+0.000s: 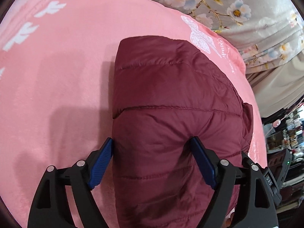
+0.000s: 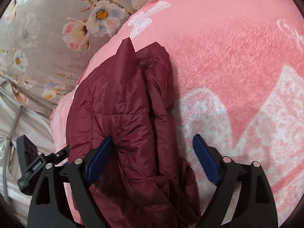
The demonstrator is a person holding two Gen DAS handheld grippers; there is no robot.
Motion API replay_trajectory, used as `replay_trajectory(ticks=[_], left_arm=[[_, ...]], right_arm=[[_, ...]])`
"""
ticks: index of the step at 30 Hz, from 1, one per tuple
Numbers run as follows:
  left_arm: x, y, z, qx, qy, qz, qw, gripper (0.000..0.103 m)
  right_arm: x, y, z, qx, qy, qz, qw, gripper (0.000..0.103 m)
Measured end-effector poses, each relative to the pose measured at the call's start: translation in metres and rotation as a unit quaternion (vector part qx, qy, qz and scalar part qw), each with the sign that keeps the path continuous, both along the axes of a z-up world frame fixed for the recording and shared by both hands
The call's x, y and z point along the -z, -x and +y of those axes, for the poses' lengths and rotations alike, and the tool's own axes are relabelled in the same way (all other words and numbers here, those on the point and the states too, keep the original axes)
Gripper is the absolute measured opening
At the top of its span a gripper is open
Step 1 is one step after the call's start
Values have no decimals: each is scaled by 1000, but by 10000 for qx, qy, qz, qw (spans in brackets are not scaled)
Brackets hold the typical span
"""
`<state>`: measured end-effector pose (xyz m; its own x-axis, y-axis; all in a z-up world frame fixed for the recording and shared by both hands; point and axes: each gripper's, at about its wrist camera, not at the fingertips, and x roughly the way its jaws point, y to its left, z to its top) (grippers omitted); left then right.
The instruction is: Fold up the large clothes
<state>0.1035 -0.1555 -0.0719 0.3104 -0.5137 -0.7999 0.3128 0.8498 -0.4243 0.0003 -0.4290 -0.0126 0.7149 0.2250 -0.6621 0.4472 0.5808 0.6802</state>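
Jacket (image 1: 171,98) on pink blanket (image 1: 66,66), floral sheet (image 1: 237,3) nearby

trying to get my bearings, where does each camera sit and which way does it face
Left wrist: on the left gripper, looking down along its open fingers at the jacket; the other gripper's body shows at right.
Right wrist: on the right gripper, also open over the jacket.
Both share the jacket, pink blanket and floral sheet.

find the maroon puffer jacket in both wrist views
Left wrist: maroon puffer jacket fills centre to bottom, between the open jaws of the left hand-held gripper.
Right wrist: it lies left of centre, running to the bottom edge.
Shared landmark: white butterfly print on the pink blanket.
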Motion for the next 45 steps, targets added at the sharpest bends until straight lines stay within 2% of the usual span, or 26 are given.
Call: replay_trajectory(ticks=[4,7,9,11,13,15,17,18,20,24,26,35,40,45], left_arm=[[10,-6,0,57,326,163,9993,88],[20,-10,-1,124,652,339,9972,92],[21,-11,-2,165,707,332,9968,93],[18,-10,-6,243,664,254,9972,92],[13,-7,-8,300,619,151,9975,87],[0,-2,-9,333,471,-166,9982,75],[-12,-1,-11,402,343,-453,9976,57],[-22,0,-11,488,319,-638,9963,49],[-36,-1,-13,615,300,-849,9940,41],[-67,-3,-13,729,96,-1502,9859,37],[-85,-8,-8,740,56,-1885,9793,37],[-140,-57,45,436,22,-2961,9541,36],[-145,-104,77,240,-32,-3333,9425,36],[-124,-159,103,89,-33,-3248,9457,37]], right_arm=[[1,-2,2,-93,5,-114,9999,86],[4,-6,3,-239,-228,-315,9990,85],[6,-12,7,-328,-367,-423,9979,84],[6,-20,11,-422,-331,-434,9976,78],[6,-23,14,-458,-434,-479,9969,68],[1,-25,17,-493,-369,-528,9967,53],[-9,-26,20,-508,-191,-558,9970,32],[-17,-28,23,-511,-8,-553,9972,30],[-31,-34,30,-523,271,-583,9966,23],[-69,-55,55,-536,1111,-780,9893,21],[-84,-67,63,-535,1381,-908,9848,21],[-133,-156,107,-787,1943,-1644,9639,21],[-141,-213,136,-962,2100,-1869,9548,21],[-122,-271,154,-1130,1952,-1840,9567,21]])
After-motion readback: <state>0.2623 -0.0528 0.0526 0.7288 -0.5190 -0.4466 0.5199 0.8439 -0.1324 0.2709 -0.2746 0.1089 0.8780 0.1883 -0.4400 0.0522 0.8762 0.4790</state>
